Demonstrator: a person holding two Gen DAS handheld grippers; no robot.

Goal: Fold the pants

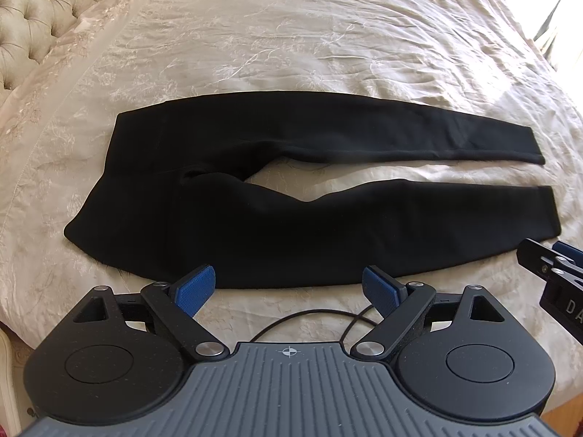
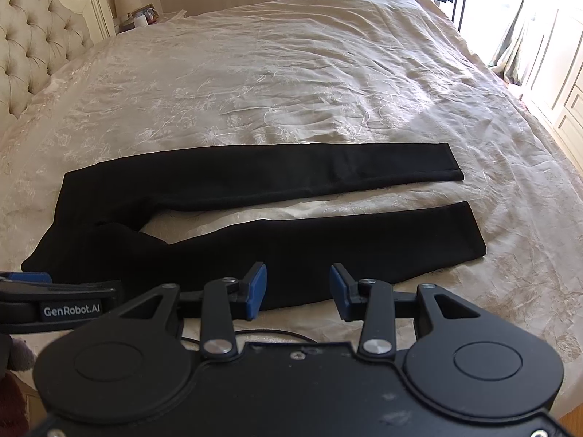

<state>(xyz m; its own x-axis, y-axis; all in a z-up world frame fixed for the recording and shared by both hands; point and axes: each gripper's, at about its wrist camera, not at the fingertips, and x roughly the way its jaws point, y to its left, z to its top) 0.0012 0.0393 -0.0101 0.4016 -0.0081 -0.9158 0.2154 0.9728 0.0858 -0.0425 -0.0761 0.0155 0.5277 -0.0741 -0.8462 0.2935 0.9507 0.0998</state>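
Black pants (image 1: 226, 218) lie flat on the cream bedspread, waistband to the left, both legs stretched right with a gap of bedspread between them. The same pants (image 2: 255, 255) fill the middle of the right wrist view. My left gripper (image 1: 288, 287) hovers open over the near edge of the closer leg, blue pads wide apart and empty. My right gripper (image 2: 298, 286) is open too, above the near edge of that leg further right, nothing between its pads. Each gripper shows at the other view's side: the right gripper's body (image 1: 554, 280), the left gripper's body (image 2: 58, 298).
The bedspread (image 1: 291, 36) stretches far beyond the pants. A tufted headboard (image 2: 32, 47) stands at the left, with a lamp and small items on a nightstand (image 2: 135, 11). Curtains and white cabinets (image 2: 546, 73) are at the right. A black cable (image 1: 309, 322) lies near the bed's front edge.
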